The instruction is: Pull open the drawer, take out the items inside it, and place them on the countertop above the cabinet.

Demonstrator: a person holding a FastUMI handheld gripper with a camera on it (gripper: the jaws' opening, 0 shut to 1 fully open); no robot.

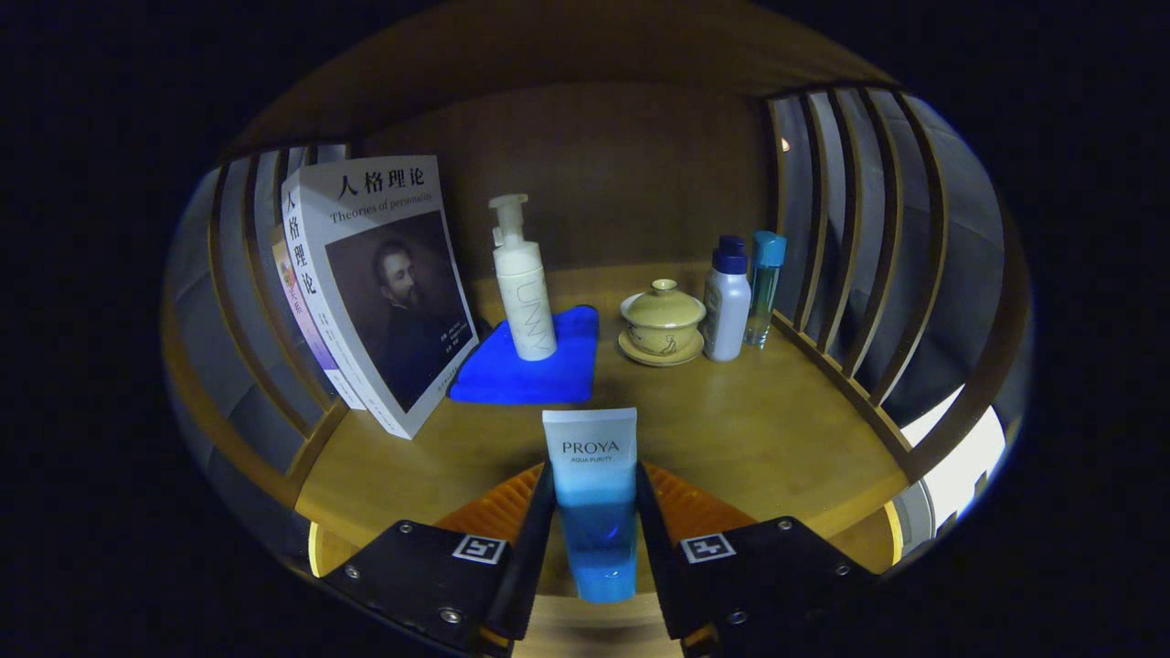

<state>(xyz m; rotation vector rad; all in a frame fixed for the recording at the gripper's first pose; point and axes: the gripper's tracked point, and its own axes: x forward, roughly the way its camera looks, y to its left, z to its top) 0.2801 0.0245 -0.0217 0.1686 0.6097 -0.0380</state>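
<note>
Pinched upright by the hand-held gripper (595,530) — blue tube (592,498) — above the wooden countertop (749,429).

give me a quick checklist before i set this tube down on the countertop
1. Grip: tongs shut on the white-and-blue plastic tube, both fingers pressing its sides: ok.
2. Tube attitude: upright between the fingers, not tilted: ok.
3. Landing spot: bare wooden countertop just ahead of the tube: ok.
4. Clearance from the folded blue cloth and the white pump bottle standing on it: both beyond the tube, apart: ok.
5. Clearance from the leaning white book and the yellow lidded ceramic cup: off to either side: ok.
6. Height of the tube's lower end above the countertop: cannot tell.
</note>
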